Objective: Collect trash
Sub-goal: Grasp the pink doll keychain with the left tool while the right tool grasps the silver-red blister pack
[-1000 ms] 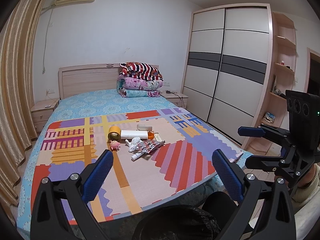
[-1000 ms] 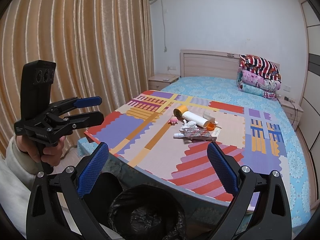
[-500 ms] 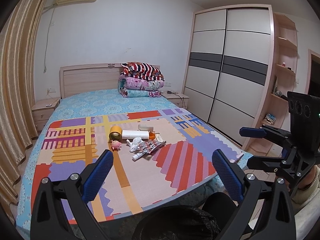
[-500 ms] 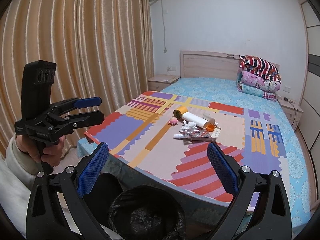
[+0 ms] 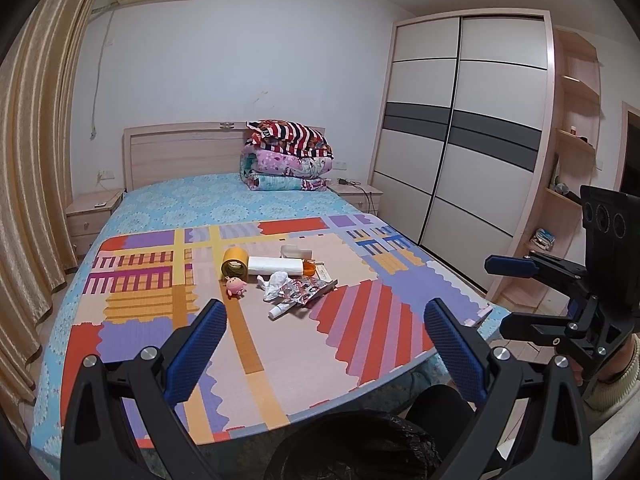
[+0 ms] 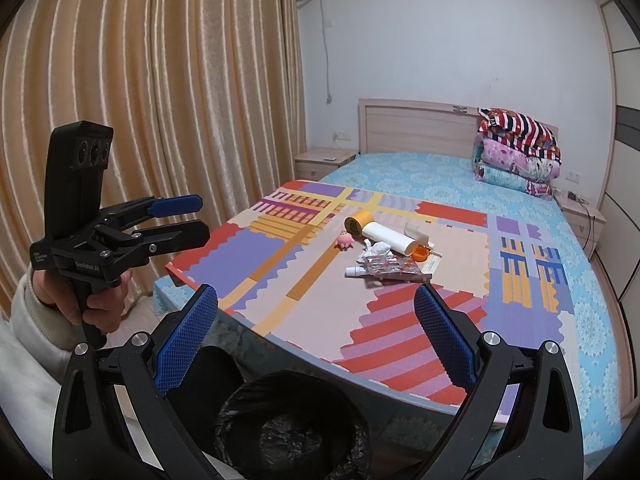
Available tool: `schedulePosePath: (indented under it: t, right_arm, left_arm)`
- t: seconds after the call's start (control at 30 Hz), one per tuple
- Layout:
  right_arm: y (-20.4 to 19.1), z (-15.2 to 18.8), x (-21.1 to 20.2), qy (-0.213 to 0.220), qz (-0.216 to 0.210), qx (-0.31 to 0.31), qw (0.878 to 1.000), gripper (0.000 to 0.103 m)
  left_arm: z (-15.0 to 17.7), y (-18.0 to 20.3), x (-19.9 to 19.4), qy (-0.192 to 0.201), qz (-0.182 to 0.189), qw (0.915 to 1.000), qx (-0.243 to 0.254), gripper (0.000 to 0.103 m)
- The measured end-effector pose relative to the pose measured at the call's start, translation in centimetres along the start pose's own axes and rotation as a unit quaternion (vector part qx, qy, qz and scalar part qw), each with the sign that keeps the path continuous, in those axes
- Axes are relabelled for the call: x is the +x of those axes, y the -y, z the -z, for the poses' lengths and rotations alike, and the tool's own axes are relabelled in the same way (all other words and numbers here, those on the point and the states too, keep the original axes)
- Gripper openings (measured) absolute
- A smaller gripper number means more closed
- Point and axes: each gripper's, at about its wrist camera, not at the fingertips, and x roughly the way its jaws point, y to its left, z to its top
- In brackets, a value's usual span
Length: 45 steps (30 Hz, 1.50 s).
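Lying mid-mat on the bed (image 5: 168,204): trash pile (image 5: 298,290) of crumpled tissue, foil wrapper, small tube; yellow tape roll (image 5: 235,263), white cylinder and pink toy alongside. No writing on them is legible. Left gripper (image 5: 324,334) spread wide, empty. Right gripper (image 6: 316,320) spread wide, empty. Pile lies well ahead of both. Black-lined bin (image 6: 292,428) beneath the grippers.

From the foot of the bed (image 5: 168,204), my left camera faces the wardrobe (image 5: 460,128) side, my right camera the curtain (image 6: 160,80) side, both well back, sharing the distant trash pile (image 5: 294,288) and near bin (image 6: 288,428).
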Motion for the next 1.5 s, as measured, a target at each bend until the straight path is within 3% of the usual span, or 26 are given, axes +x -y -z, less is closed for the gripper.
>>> schedulePosePath:
  t: [0.37, 0.83, 1.1, 1.5]
  right_arm:
    - [1.1, -0.8, 3.6, -0.021, 0.015, 0.0, 1.0, 0.1]
    - [5.3, -1.9, 12.2, -0.066, 0.038, 0.023, 0.997, 0.1]
    - [7.9, -1.6, 17.4, -0.098, 0.038, 0.045, 0.994, 0.099]
    - [9.5, -1.7, 24.0, -0.143, 0.035, 0.029, 0.989, 0.099]
  left_arm:
    - [-0.7, -2.1, 3.7, -0.023, -0.013, 0.9996, -0.008, 0.095]
    - [-1.2, -7.1, 12.9, -0.075, -0.048, 0.9954, -0.035, 0.095]
    - [-0.3, -10.3, 18.3, -0.11, -0.065, 0.9894, -0.069, 0.081]
    - [0.1, -13.0, 24.4, -0.15, -0.083, 0.9821, -0.079, 0.076]
